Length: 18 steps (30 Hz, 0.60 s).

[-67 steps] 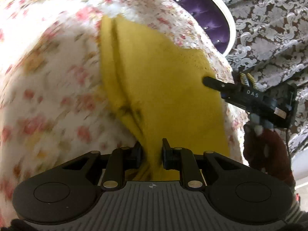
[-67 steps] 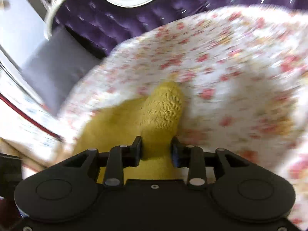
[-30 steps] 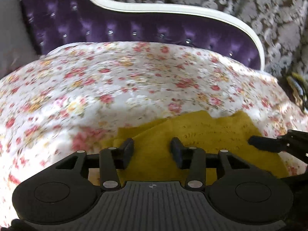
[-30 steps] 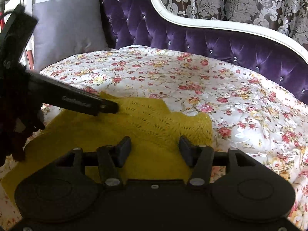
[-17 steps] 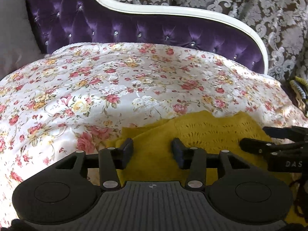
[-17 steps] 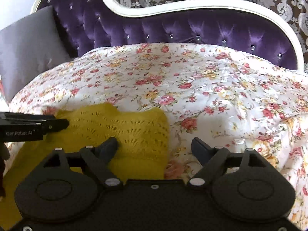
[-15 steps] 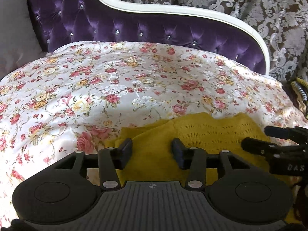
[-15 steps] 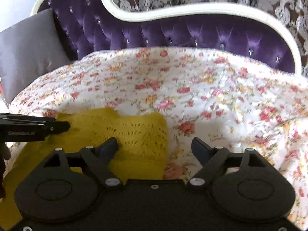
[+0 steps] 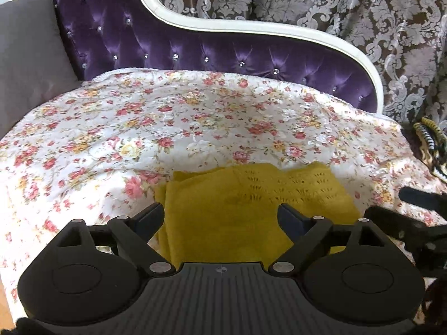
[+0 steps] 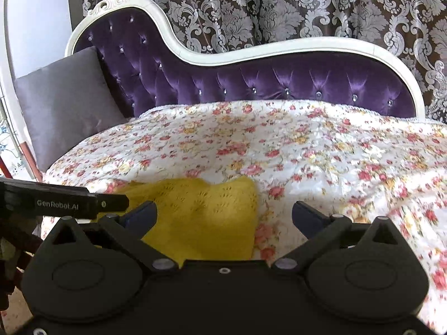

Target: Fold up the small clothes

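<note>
A folded yellow knit garment (image 9: pixel 251 206) lies flat on the floral bedspread (image 9: pixel 195 122) near its front edge; in the right wrist view the same yellow garment (image 10: pixel 201 217) lies at lower left. My left gripper (image 9: pixel 220 217) hovers above it, its jaws opening wide, nothing pressed between the pads. My right gripper (image 10: pixel 223 215) hangs over the garment's right edge, jaws also opening wide and holding nothing. Each gripper's black fingers show at the side of the other's view: the right gripper (image 9: pixel 413 209) and the left gripper (image 10: pixel 111 203).
The floral bedspread (image 10: pixel 321 150) covers a purple tufted chaise with a white frame (image 10: pixel 279 47). A grey cushion (image 10: pixel 64 106) leans at the left end. Patterned curtains (image 10: pixel 279 5) hang behind. A striped yellow and black object (image 9: pixel 427 136) lies off the right edge.
Both grippers let go of the yellow garment, opened wide and pulled up and back. The garment now lies folded flat on the bedspread.
</note>
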Each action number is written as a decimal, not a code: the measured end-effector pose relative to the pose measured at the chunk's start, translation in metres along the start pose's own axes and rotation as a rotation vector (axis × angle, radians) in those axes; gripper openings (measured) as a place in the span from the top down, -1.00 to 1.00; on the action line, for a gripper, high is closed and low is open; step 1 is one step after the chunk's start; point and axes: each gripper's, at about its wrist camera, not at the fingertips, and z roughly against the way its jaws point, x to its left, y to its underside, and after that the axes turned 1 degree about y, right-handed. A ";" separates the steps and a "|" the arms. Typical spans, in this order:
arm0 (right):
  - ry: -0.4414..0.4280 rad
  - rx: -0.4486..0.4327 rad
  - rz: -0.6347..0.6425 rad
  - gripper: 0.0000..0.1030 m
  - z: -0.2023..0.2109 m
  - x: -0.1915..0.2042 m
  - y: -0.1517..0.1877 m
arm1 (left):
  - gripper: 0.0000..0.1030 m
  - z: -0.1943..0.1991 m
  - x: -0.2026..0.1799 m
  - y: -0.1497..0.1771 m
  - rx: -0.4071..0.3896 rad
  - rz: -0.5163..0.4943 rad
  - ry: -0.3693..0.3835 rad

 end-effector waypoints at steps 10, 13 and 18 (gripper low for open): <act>-0.032 0.025 0.032 -0.99 0.038 0.018 0.019 | -0.69 0.054 -0.021 0.020 -0.039 -0.070 -0.105; -0.024 0.001 0.069 -0.99 0.056 0.028 0.021 | -0.69 0.076 -0.037 0.027 -0.096 -0.148 -0.223; -0.003 -0.031 0.064 -0.99 0.084 0.039 0.025 | -0.69 0.109 -0.062 0.041 -0.186 -0.243 -0.335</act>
